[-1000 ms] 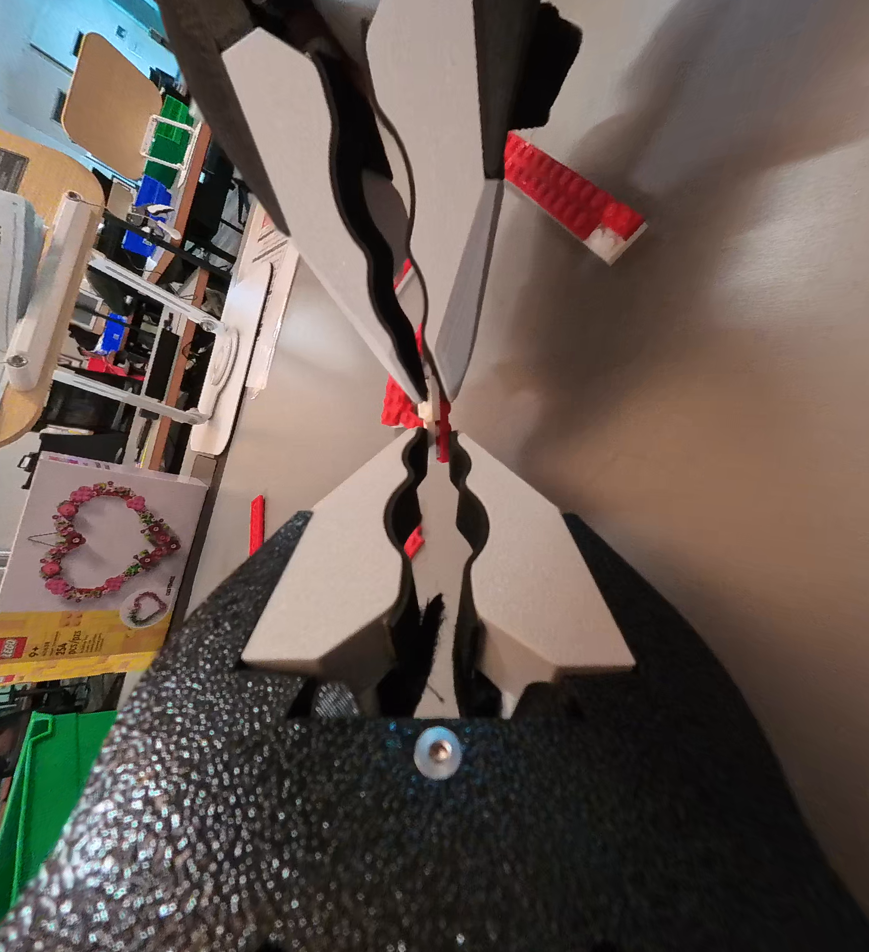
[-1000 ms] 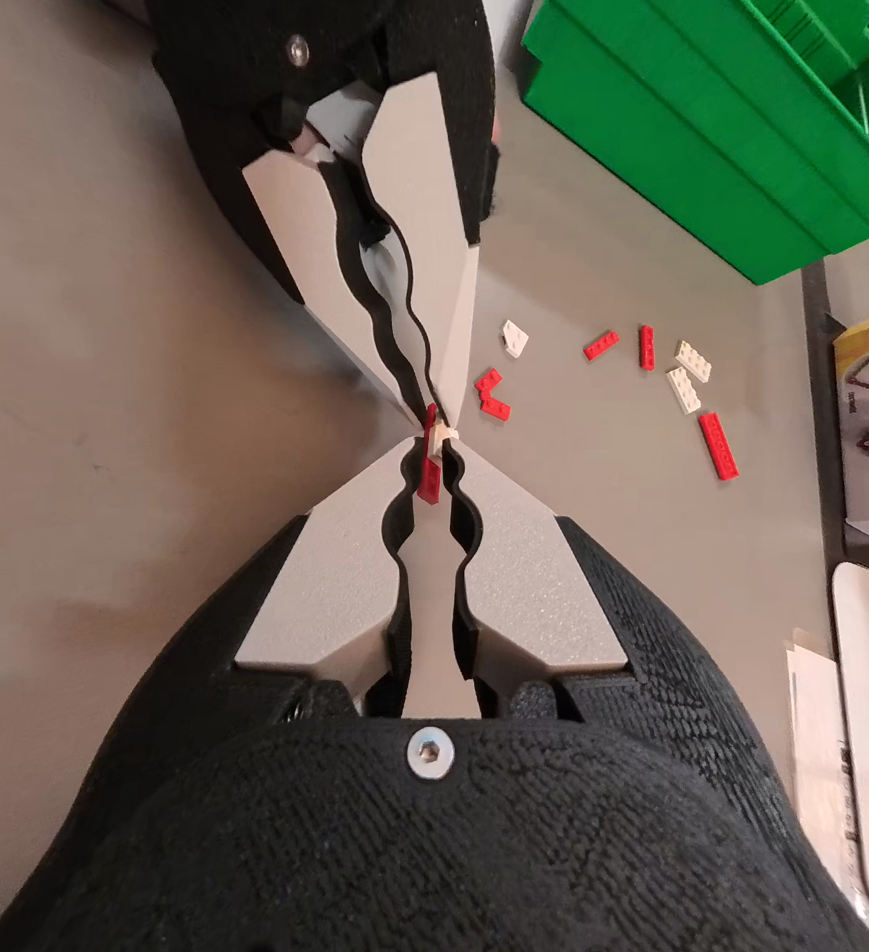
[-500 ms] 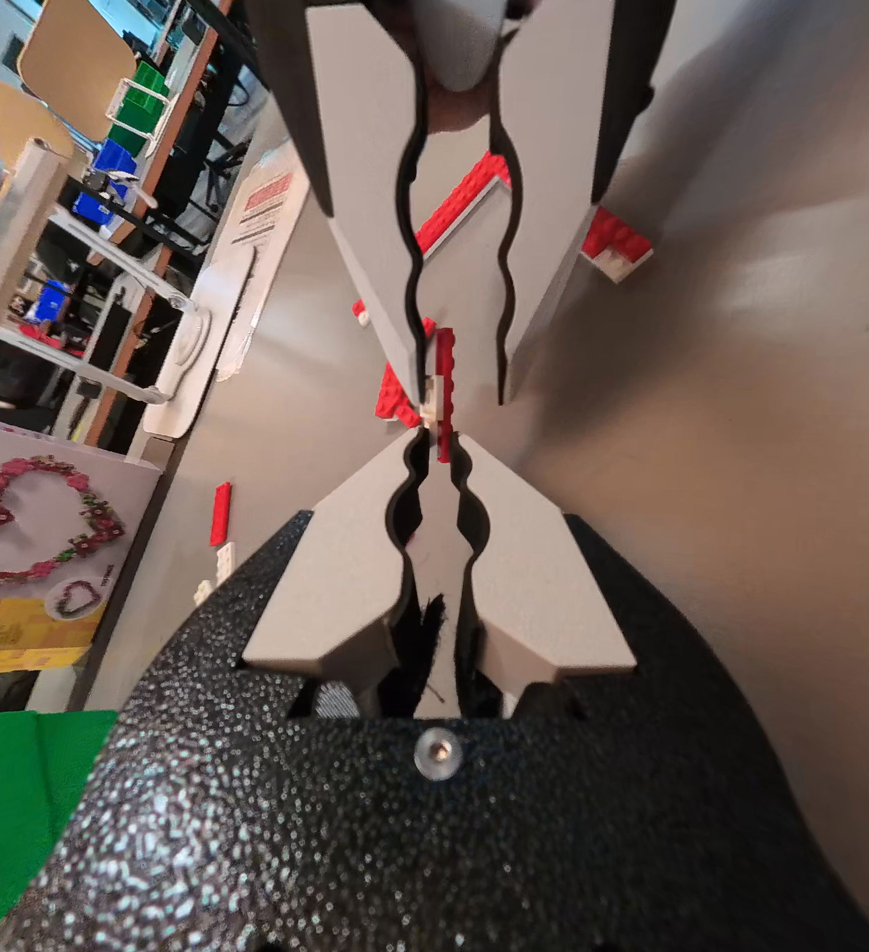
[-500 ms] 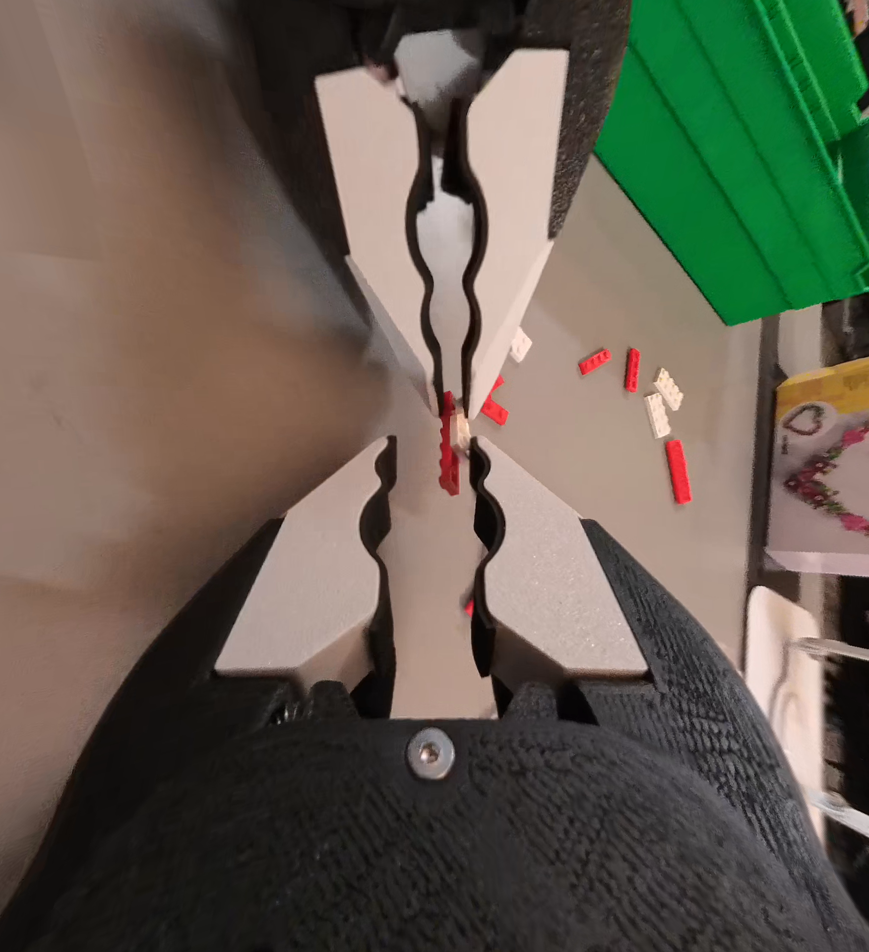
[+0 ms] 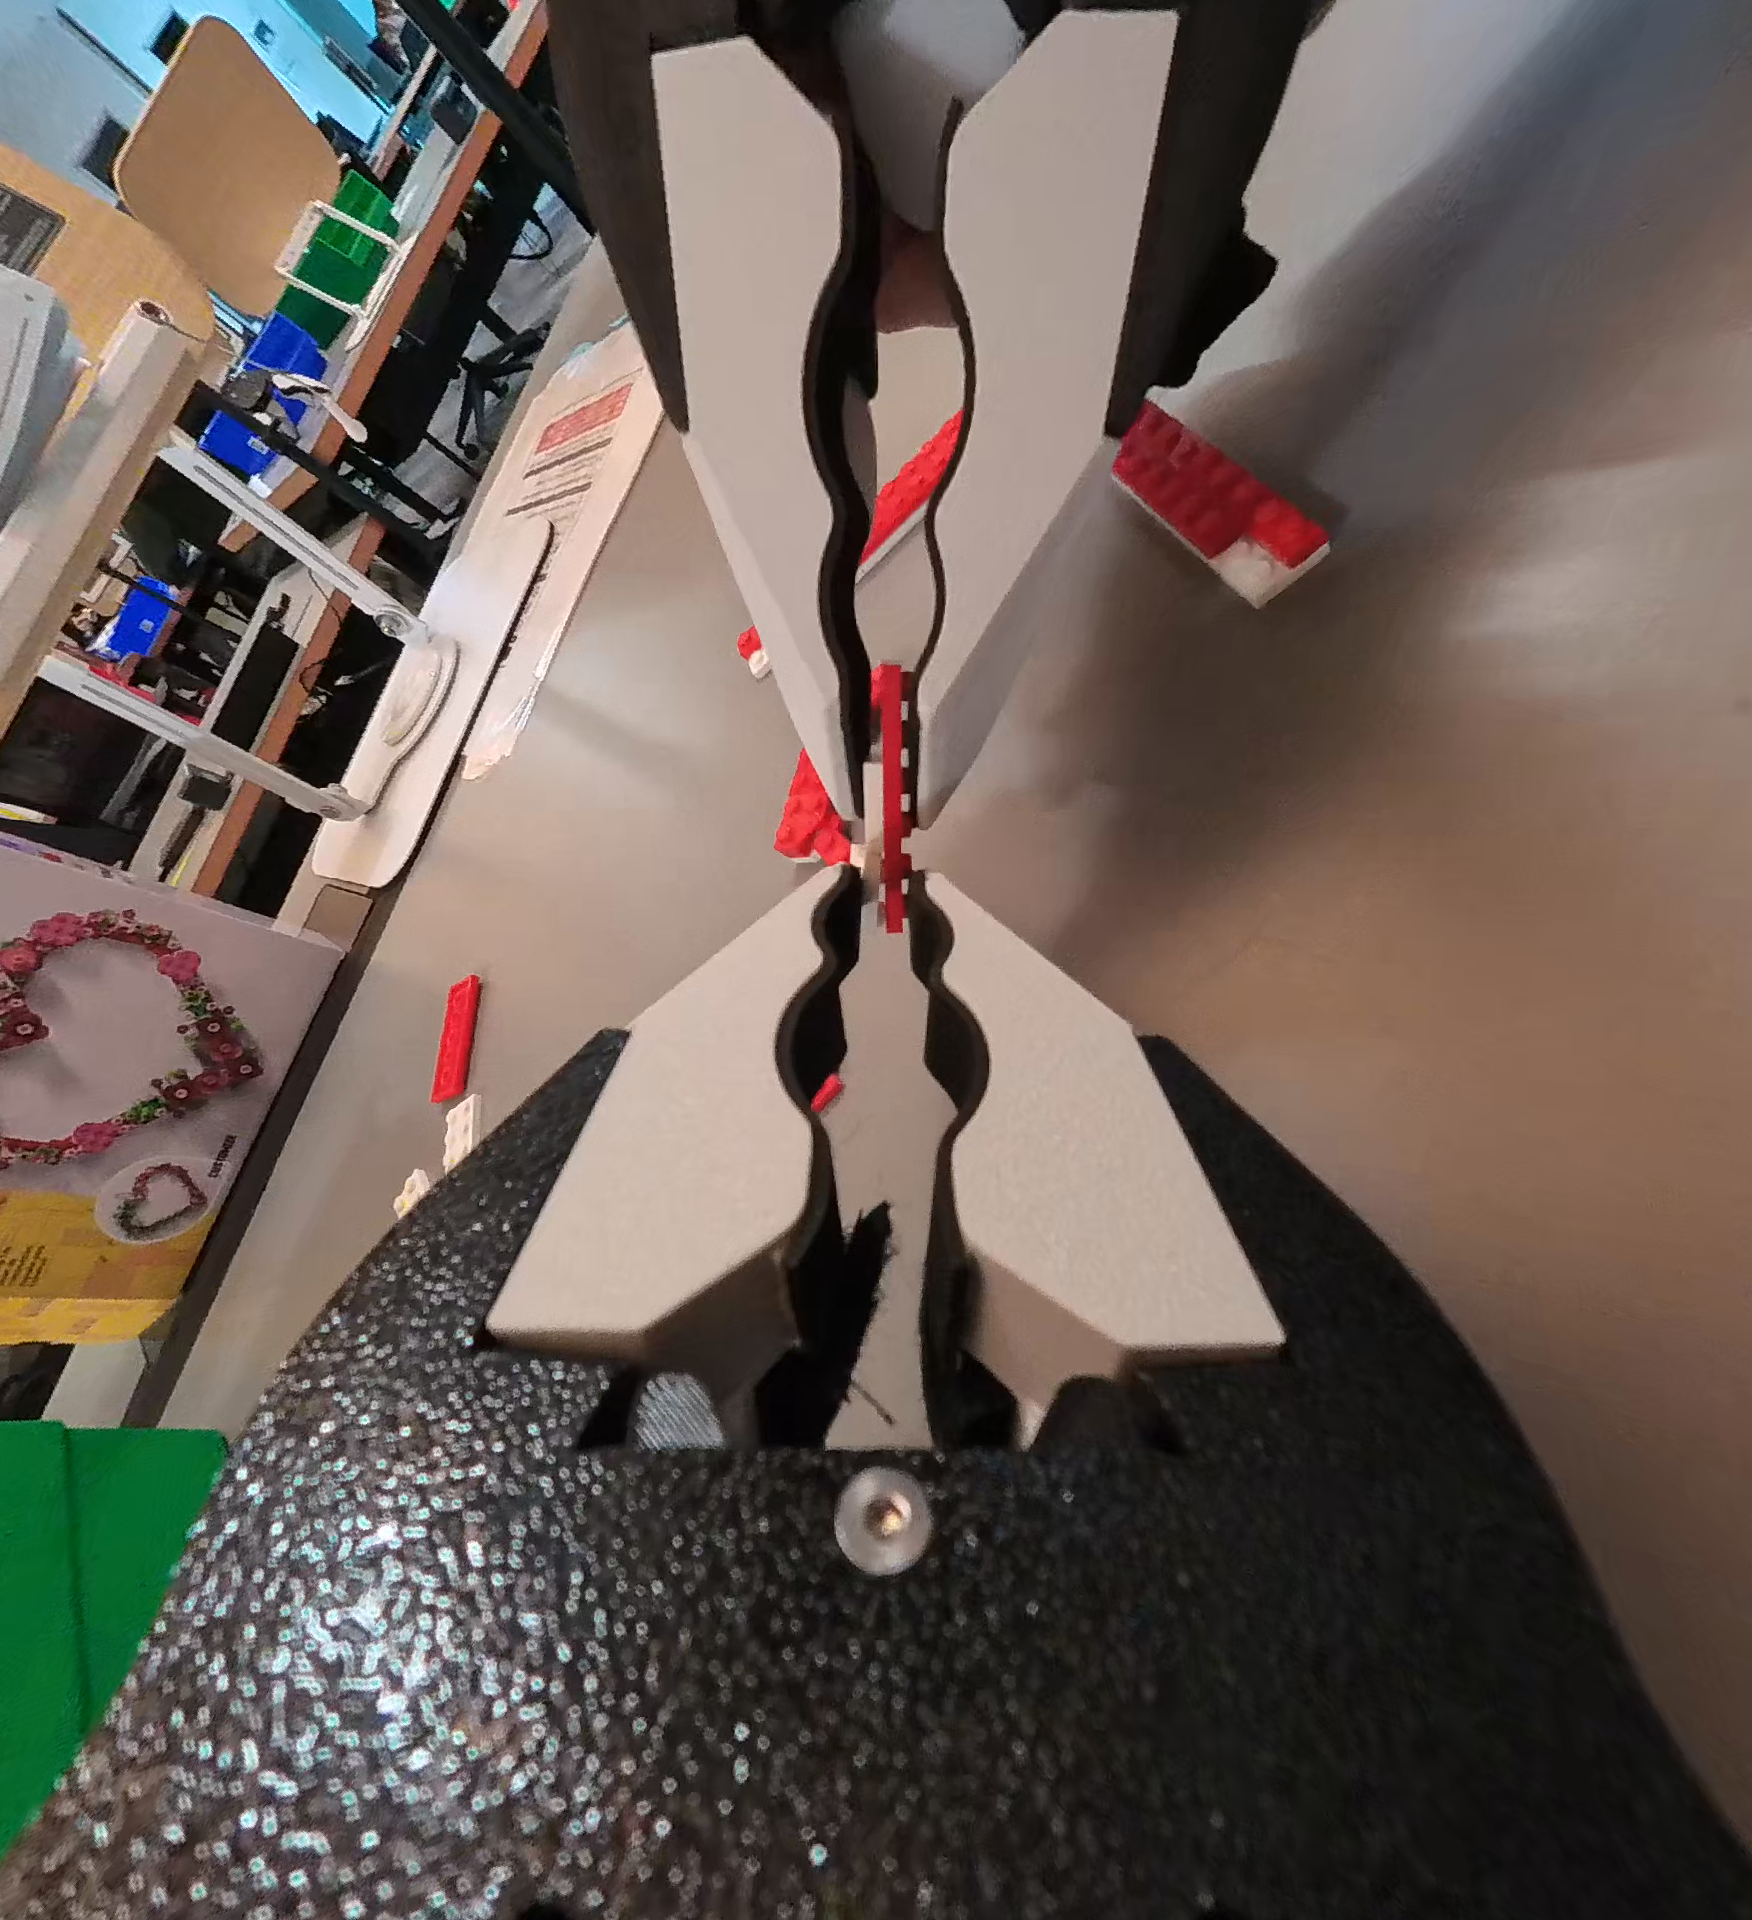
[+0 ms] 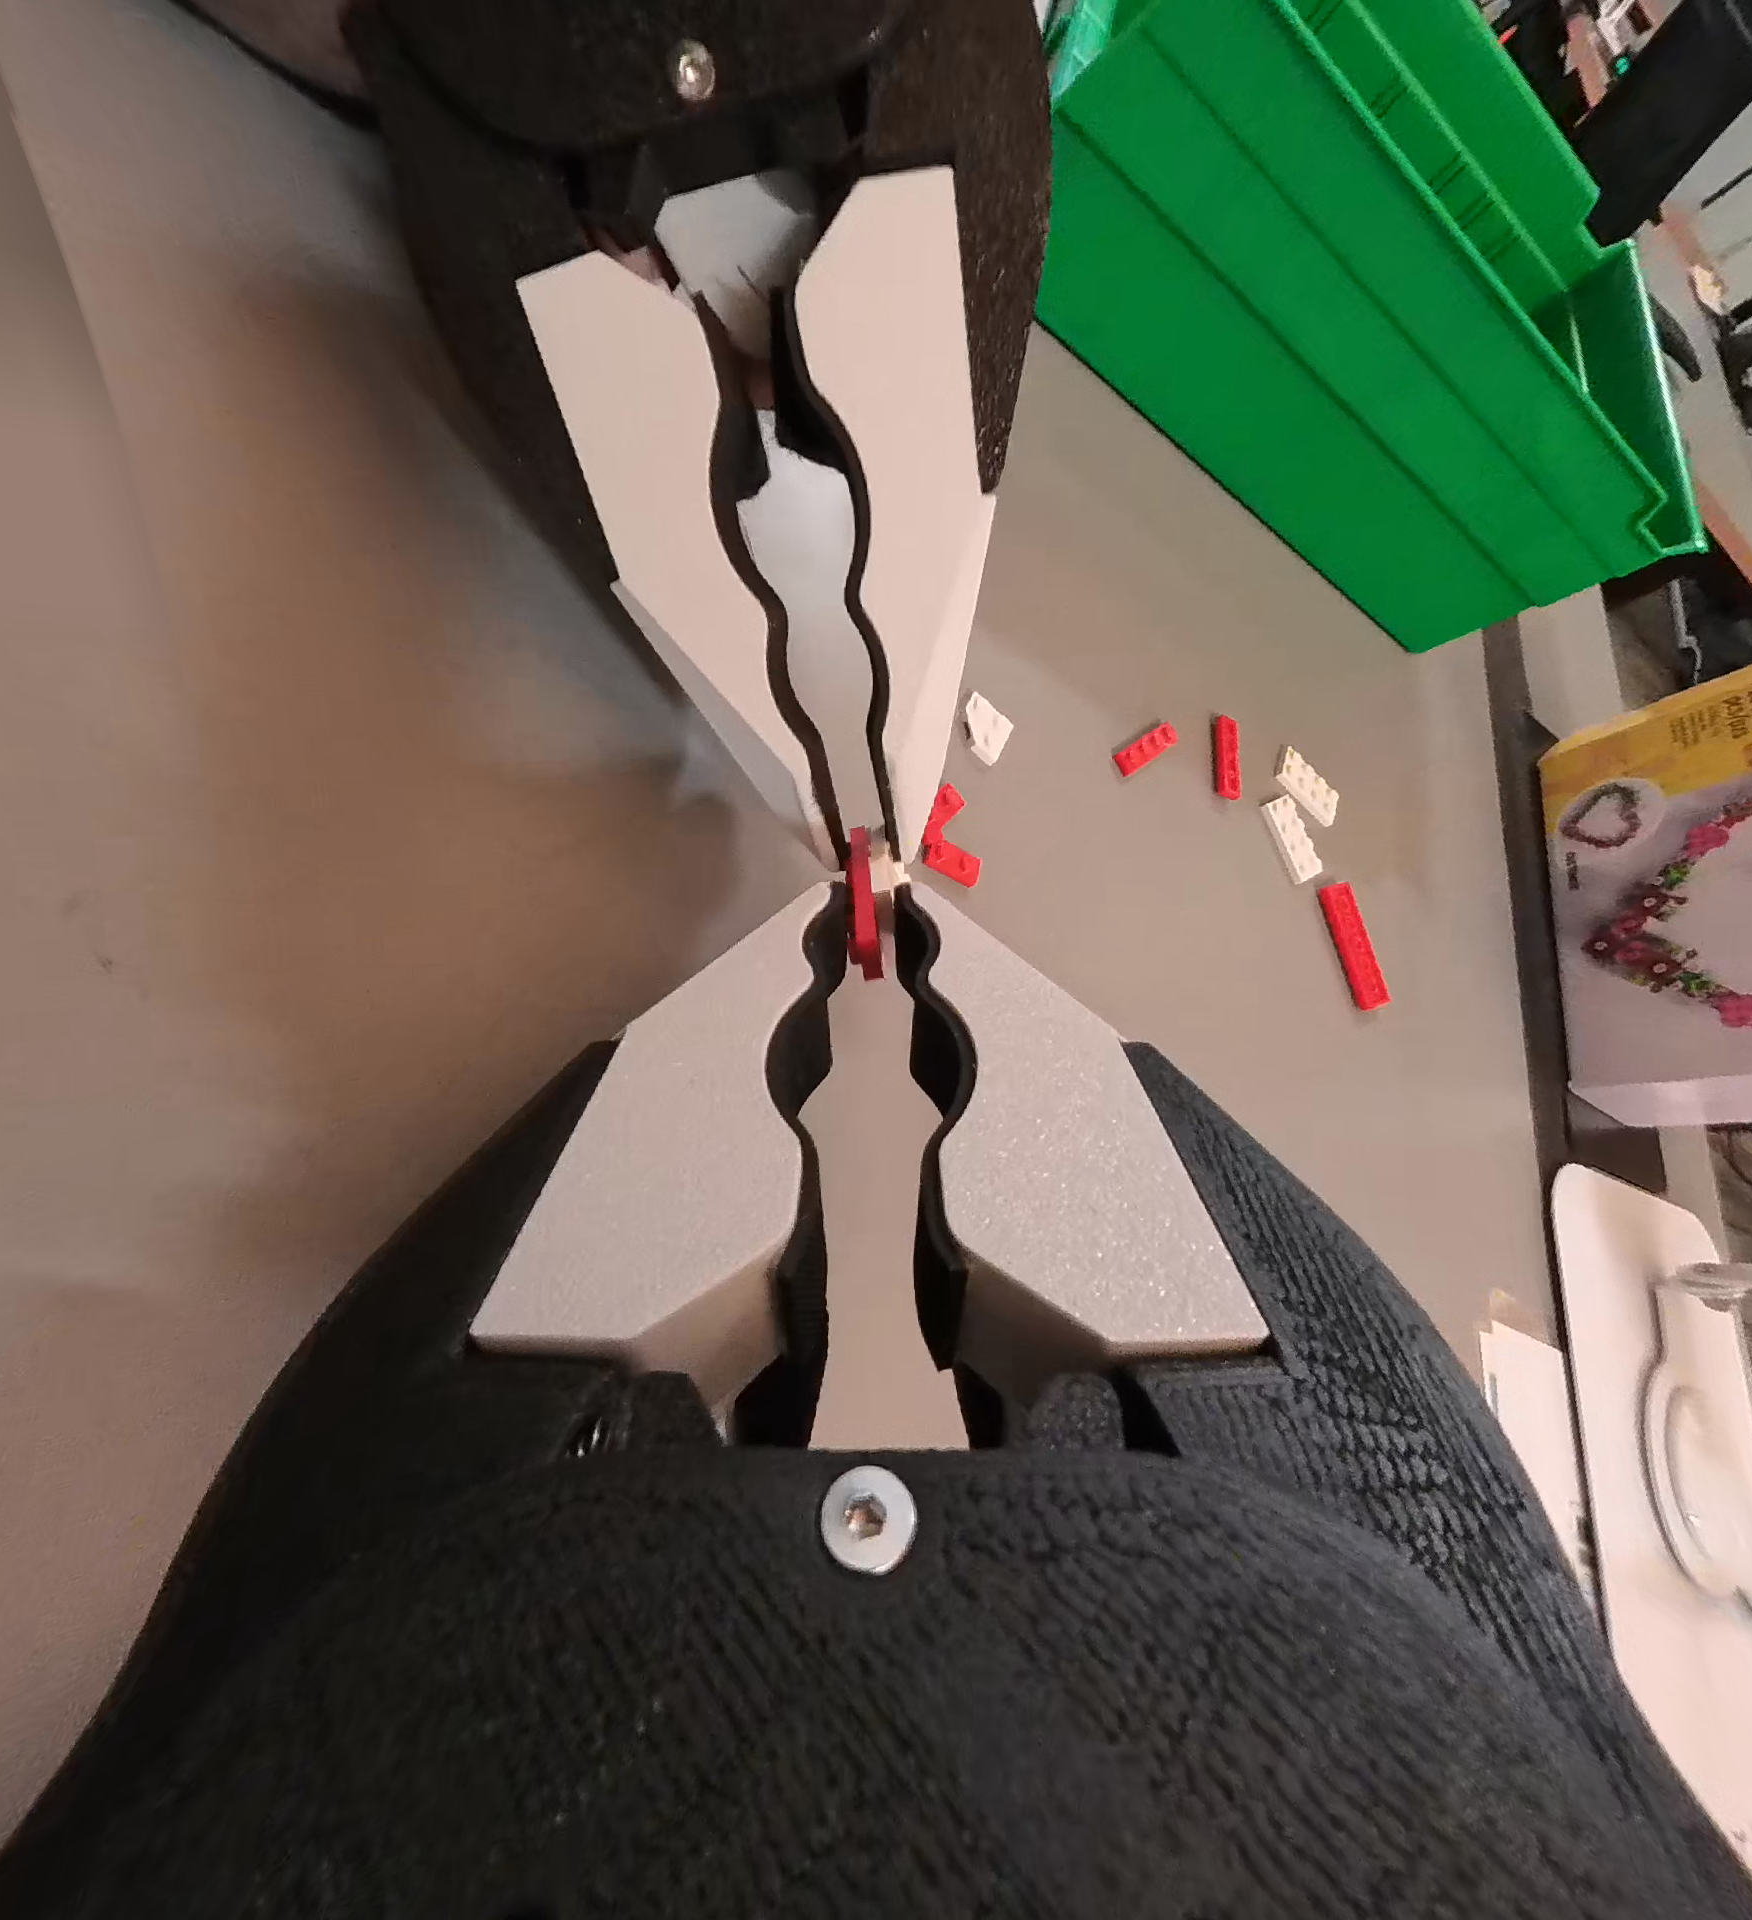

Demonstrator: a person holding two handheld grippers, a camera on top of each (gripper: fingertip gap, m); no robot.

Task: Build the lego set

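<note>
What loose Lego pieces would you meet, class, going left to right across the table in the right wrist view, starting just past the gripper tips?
White plate → short red plate → upright red plate → pair of white plates → long red plate. The red pieces right beside the fingertips are left out, since their place overlaps the fingers.

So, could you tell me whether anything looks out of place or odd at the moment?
Nothing stands out. Both grippers meet tip to tip over the table, the left gripper and right gripper each pinching the small red and white piece. Loose bricks lie scattered flat near the green bin, none visibly damaged.
</note>
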